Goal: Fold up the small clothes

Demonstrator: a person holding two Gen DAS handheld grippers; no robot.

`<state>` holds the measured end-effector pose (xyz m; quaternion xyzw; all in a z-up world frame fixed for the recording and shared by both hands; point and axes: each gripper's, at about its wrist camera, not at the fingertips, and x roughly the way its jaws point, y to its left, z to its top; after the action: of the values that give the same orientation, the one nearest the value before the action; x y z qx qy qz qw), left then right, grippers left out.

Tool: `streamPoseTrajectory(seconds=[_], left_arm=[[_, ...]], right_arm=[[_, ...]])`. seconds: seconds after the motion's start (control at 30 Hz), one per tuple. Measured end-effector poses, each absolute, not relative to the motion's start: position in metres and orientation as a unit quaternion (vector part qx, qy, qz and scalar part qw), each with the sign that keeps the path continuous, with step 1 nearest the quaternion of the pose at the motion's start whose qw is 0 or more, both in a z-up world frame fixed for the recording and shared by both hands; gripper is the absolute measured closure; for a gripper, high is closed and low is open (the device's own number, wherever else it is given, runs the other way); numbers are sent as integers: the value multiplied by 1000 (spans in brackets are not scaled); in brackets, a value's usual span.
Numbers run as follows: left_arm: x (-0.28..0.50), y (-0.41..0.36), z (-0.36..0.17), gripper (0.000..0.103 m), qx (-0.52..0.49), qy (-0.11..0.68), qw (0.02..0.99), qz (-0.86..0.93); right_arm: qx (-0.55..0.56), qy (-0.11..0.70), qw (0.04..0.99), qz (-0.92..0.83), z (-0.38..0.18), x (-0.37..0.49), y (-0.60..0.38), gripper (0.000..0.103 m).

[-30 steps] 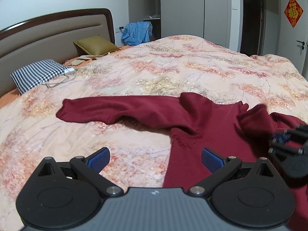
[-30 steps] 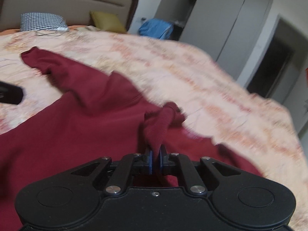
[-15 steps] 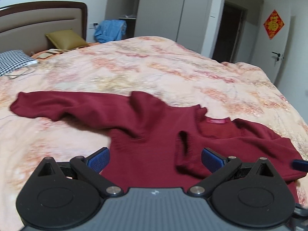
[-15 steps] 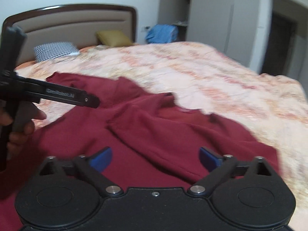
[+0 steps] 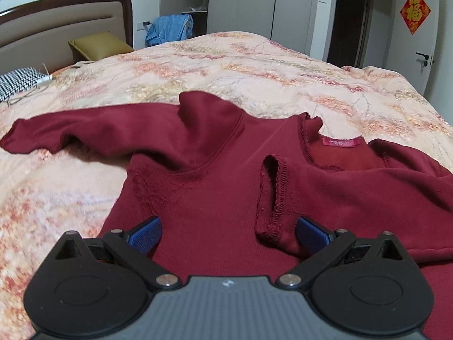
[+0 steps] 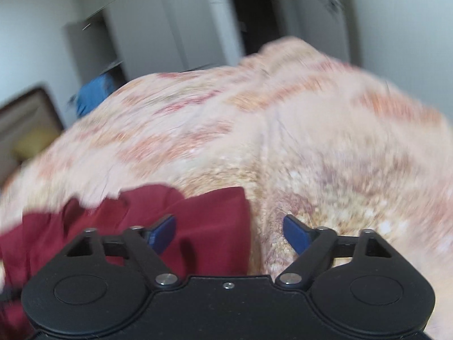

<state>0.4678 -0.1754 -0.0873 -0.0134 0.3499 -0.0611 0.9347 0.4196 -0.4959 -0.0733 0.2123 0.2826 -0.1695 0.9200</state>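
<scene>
Burgundy cloth, a small sweater (image 5: 215,198), lies spread on the flowered bed cover (image 5: 254,68), and going from left to right in the left wrist view it shows one long sleeve (image 5: 85,130) stretched flat toward the headboard side, the body in the middle with a slit-like opening, then the neck with its pink label (image 5: 342,142), and the other sleeve folded in over the right shoulder. By my reading the folding has barely begun: one sleeve looks brought in, while the left sleeve and the body are not yet folded. The left gripper (image 5: 228,231) hangs just above the body with its blue pads wide apart, holding nothing. The right gripper (image 6: 229,231) is likewise spread wide and empty, over the sweater's right edge where cloth meets cover. Only the left view gives the whole garment and the pillows; the right view is blurred and shows just a red corner and bare cover beyond it.
</scene>
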Motion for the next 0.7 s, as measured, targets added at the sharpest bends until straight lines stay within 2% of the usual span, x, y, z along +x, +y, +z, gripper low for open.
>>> streamPoseTrajectory(seconds=[0.1,0.13,0.23,0.4,0.53,0.6,0.67,0.7], left_arm=[[463,-177,-91,0,-9,341,938,-60],[462,-178,-93,0,-4,337,939,-60],[460,-179,-98,0,1,331,942,-59],[459,-178,-98,0,-1,330,942,-61],[459,-181,-100,0,5,331,942,-59],[459,-179,-101,0,0,331,942,-61],[459,-177,-103,0,-6,329,942,-63],[459,-176,-103,0,-8,327,943,-64]], right_arm=[[249,294,907,-170,-84,439,-508,31],[251,296,906,-170,-87,442,-509,41],[239,300,908,-172,-88,449,-507,90],[186,255,928,-200,-75,432,-501,98],[168,279,920,-216,-90,432,-497,98],[156,280,923,-212,-91,429,-494,94],[146,272,928,-209,-84,419,-490,81],[129,267,932,-206,-80,412,-487,79]])
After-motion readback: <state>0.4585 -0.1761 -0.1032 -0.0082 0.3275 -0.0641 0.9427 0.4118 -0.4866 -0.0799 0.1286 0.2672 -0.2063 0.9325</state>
